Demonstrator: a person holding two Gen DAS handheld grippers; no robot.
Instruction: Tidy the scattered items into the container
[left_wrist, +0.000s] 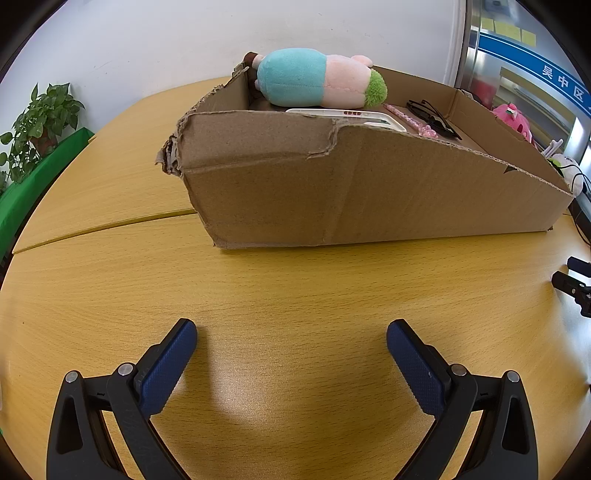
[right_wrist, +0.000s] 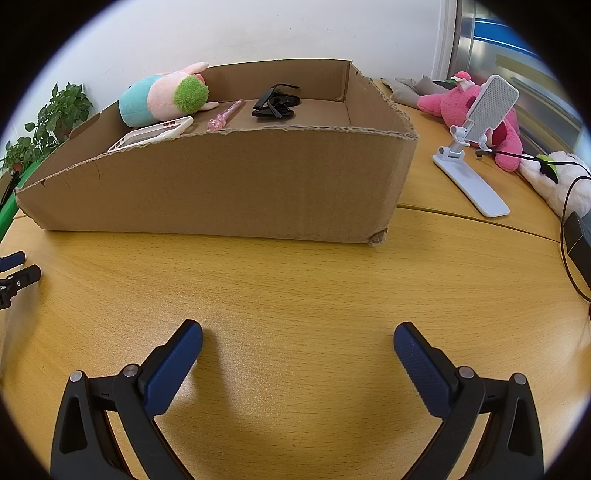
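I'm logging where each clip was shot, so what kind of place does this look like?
Probably an office or meeting room, not a home. The signs: a large light-wood table made of joined sections, a glass partition with a blue band and sticky notes, and a potted plant against a plain white wall.

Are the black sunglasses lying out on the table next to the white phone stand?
No, the black sunglasses lie inside the cardboard box, while the white phone stand sits on the table outside it.
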